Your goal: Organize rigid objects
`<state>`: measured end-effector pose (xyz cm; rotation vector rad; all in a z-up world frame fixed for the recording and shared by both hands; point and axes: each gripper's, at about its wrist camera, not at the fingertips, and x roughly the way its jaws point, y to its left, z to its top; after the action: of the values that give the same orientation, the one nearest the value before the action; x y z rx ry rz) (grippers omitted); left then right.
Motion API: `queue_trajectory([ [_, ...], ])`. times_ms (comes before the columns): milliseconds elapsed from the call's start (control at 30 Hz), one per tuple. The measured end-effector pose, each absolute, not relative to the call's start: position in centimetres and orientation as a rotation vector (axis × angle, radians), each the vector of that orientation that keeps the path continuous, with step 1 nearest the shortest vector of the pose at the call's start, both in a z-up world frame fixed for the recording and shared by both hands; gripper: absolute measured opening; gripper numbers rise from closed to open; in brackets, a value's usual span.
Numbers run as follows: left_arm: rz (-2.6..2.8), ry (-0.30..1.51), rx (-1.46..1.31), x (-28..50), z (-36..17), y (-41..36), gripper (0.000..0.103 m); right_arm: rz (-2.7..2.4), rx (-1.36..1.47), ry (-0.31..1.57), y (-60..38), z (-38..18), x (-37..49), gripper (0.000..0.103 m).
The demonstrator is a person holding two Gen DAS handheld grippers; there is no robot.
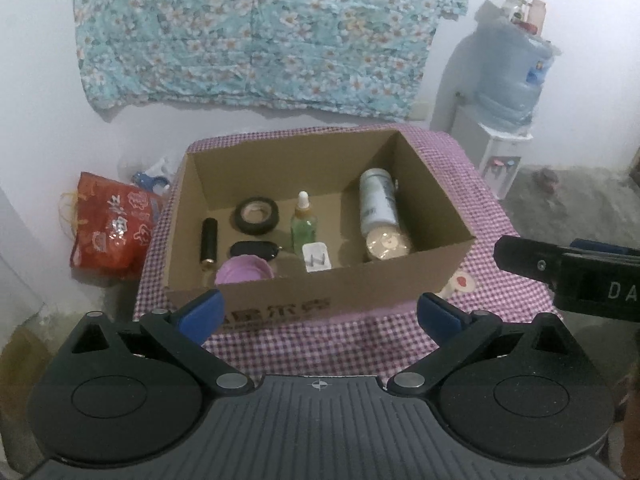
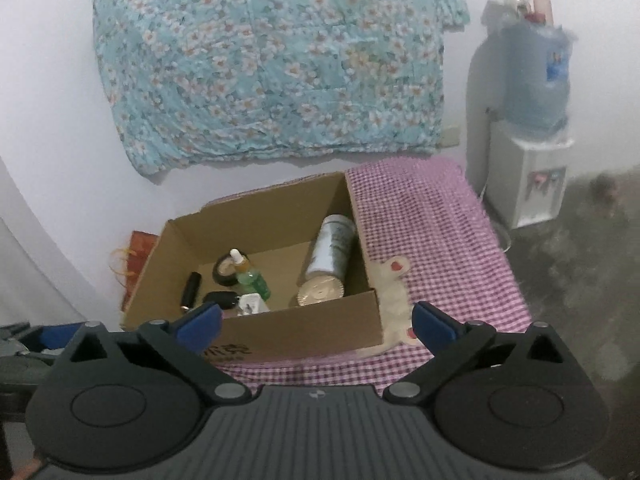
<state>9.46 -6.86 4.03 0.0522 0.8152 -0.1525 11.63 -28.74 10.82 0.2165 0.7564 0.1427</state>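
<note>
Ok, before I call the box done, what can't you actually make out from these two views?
- Purple lid: left wrist view, lower part cut by the cardboard box's near wall; right wrist view, hidden entirely.
- Box print: both views, covered by the blue fingers.
- Table near edge: hidden behind both gripper bodies.
- White bottle label: too blurred to read.
- Items atop the water dispenser: small, blurred.

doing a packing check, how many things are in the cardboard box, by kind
White cylindrical canister: 1
Green dropper bottle: 1
Black tape roll: 1
Black cylinder: 1
Black key fob: 1
White plug adapter: 1
Purple round lid: 1
Total: 7
</note>
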Motion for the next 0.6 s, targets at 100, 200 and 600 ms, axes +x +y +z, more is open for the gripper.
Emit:
queue_trajectory([
  [100,-0.139,0.812,0.036,9.4,3.7,-6.6,0.103,0.113,0.171,0.749,-28.2,11.2,11.3,0.103],
  [200,-0.137,0.816,0.025,9.4,3.4,-6.1,0.103,0.089,0.128,0.734,-27.9,11.5,11.0,0.103],
  [600,-0.073,0.839,-0.014,10.4,2.4,-3.9,0.103,0.034,0.020,0.698,-26.5,11.5,11.0,0.103],
])
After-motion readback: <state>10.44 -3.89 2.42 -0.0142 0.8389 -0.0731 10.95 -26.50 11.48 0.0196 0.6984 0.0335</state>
